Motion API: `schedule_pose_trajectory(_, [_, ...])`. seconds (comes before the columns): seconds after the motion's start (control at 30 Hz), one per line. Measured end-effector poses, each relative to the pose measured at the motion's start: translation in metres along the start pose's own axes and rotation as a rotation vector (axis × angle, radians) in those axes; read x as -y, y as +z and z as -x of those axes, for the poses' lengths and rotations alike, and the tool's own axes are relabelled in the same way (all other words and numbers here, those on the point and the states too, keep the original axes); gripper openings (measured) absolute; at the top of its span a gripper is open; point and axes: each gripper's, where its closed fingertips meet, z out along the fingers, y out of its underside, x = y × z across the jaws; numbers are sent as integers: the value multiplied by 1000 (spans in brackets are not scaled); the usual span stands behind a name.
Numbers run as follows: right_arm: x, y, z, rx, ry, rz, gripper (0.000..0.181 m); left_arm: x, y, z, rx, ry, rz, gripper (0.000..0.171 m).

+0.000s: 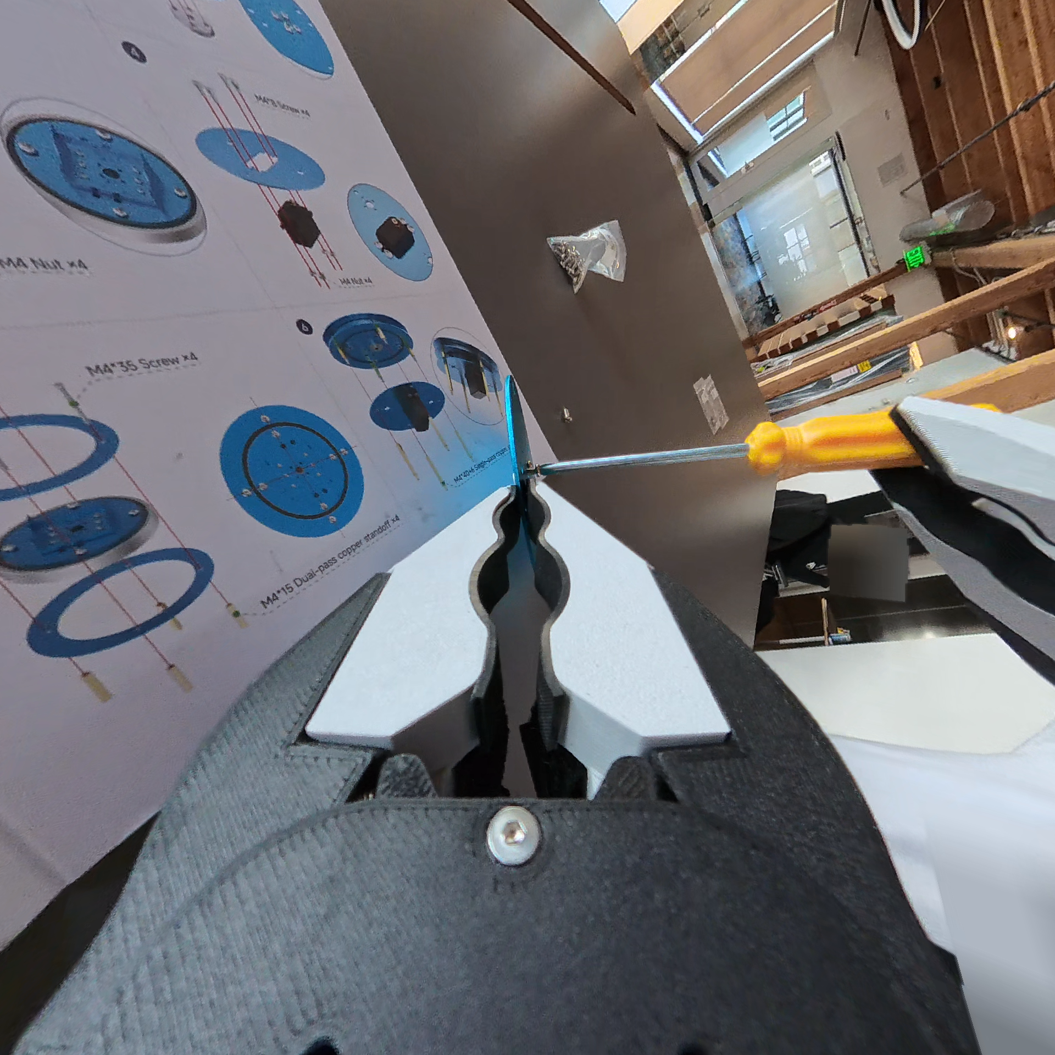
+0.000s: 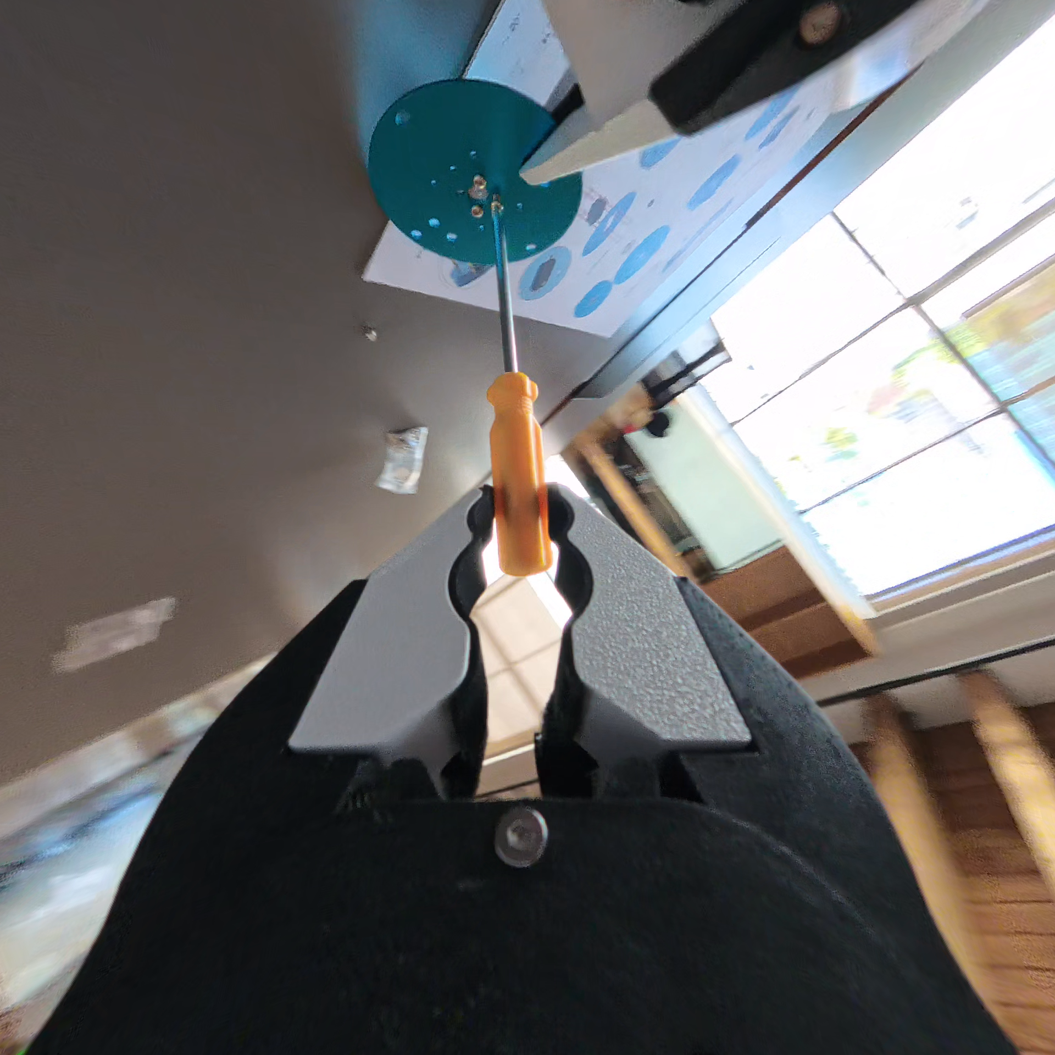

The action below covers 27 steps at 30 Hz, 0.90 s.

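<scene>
A thin blue perforated disc (image 1: 518, 434) is clamped edge-on in the left gripper (image 1: 522, 502), jaws clenched on its rim, held off the dark surface (image 1: 514, 171). An orange-handled screwdriver (image 2: 518, 474) is gripped by the right gripper (image 2: 519, 514), jaws closed on the handle; its tip is set against a screw (image 2: 495, 200) near disc centre. An instruction sheet (image 1: 143, 342) is seen behind the disc, w/ a bag of screws (image 1: 588, 254) & a loose screw (image 1: 566, 413) beyond it.
</scene>
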Motion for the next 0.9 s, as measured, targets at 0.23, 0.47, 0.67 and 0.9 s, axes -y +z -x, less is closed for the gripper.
schedule_pose_trajectory(0.23, [-2, 3, 10, 343, 446, -10, 17, 7, -1, 0, 57, 70, -42, 0])
schedule_pose_trajectory(0.47, [-5, 0, 17, 598, 726, -13, 17, 10, 1, -5, 106, 156, -76, 0])
schedule_pose_trajectory(0.67, [0, 1, 13, 822, 1071, -33, 17, 17, 2, -1, 135, 155, -122, 0])
schedule_pose_trajectory(0.9, [11, -9, 18, 1097, 1540, -143, 17, 20, 0, -3, 161, 225, -151, 0])
